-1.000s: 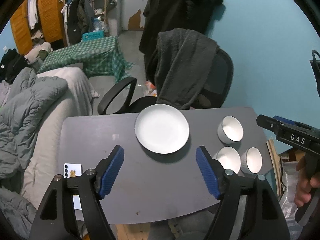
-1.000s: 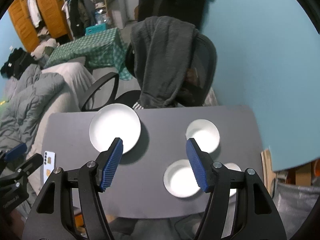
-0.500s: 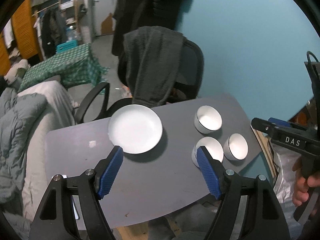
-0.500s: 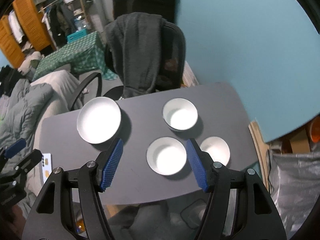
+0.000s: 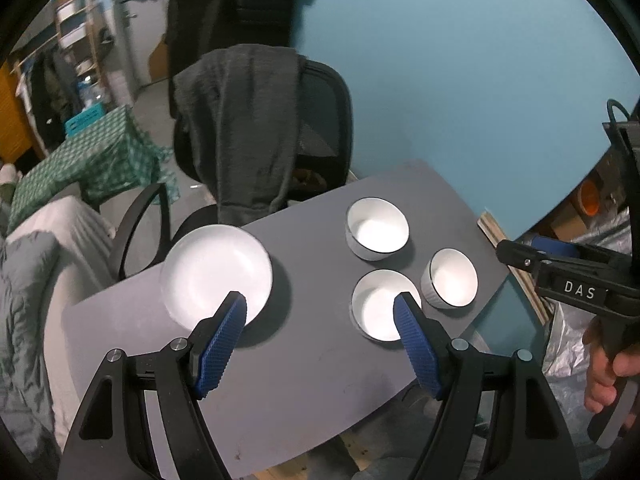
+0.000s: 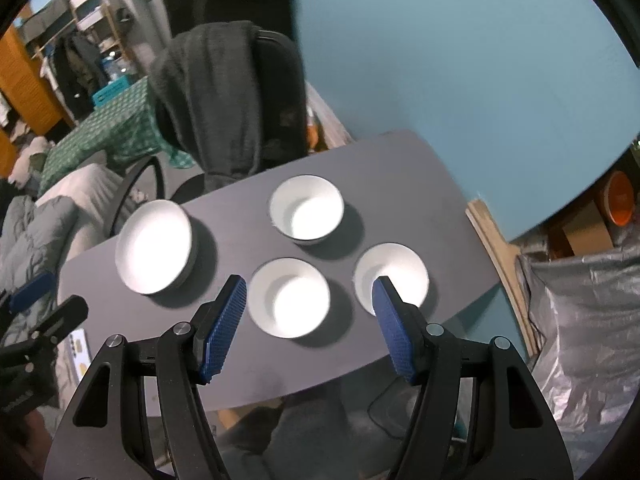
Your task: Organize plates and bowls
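Left wrist view: the left gripper [image 5: 320, 314] is held above the grey table [image 5: 312, 376] with jaws apart and nothing between them. 1 white plate [image 5: 216, 272] is seen at 10 o'clock from table centre; 3 white bowls [image 5: 378, 234] [image 5: 376, 304] [image 5: 454, 282] are grouped at 2 o'clock, well apart from it. Right wrist view: the right gripper [image 6: 306, 314] is likewise spread and empty, its jaws framing the nearest bowl [image 6: 290, 298] without contact
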Tool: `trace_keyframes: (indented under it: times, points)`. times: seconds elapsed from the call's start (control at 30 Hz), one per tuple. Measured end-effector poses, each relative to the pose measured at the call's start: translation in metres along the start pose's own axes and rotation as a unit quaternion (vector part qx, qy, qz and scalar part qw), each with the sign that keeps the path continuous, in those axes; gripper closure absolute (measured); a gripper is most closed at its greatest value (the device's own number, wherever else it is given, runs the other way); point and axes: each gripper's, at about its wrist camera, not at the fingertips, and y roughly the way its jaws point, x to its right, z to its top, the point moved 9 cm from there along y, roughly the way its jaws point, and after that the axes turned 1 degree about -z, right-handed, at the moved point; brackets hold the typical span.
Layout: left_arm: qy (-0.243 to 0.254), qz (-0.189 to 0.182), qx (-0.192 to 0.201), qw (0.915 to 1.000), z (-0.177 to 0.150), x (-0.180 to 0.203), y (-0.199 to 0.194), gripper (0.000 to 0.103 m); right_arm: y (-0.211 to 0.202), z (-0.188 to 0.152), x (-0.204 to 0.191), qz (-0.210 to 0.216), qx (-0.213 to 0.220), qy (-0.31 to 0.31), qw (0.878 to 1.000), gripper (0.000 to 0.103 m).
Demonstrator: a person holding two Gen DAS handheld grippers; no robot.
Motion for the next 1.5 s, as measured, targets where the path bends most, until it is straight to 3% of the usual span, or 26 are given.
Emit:
trace_keyframes:
  times: [0.23,0.47,0.63,0.87,1.07,1.37,1.5]
  points:
    - [0.017,-0.006,-0.026,0.9995,0.005,0.015,0.031,0.026,0.015,0.002,0.025,-0.003,-0.004,0.012,1.0,0.039]
    - [0.047,-0.005,-0.054,0.9974,0.0,0.025,0.07,0.026,0.052,-0.013,0.038,0.032,-0.039,0.027,0.998,0.039]
    - [0.051,-0.01,-0.083,0.9952,-0.015,0.027,0.101,0.026,0.079,-0.028,0.036,0.051,-0.059,0.014,0.997,0.039]
    - [0.048,-0.007,-0.137,0.9893,-0.042,0.026,0.146,0.026,0.129,-0.062,0.032,0.103,-0.12,0.024,0.987,0.039]
    - [0.05,0.003,-0.165,0.9851,-0.054,0.023,0.177,0.026,0.158,-0.079,0.029,0.122,-0.158,0.023,0.98,0.039]
    - [0.043,0.016,-0.186,0.9815,-0.059,0.021,0.208,0.026,0.184,-0.082,0.013,0.134,-0.192,-0.028,0.972,0.039]
    - [0.042,0.019,-0.195,0.9797,-0.061,0.023,0.217,0.026,0.19,-0.078,0.016,0.132,-0.198,-0.036,0.971,0.049]
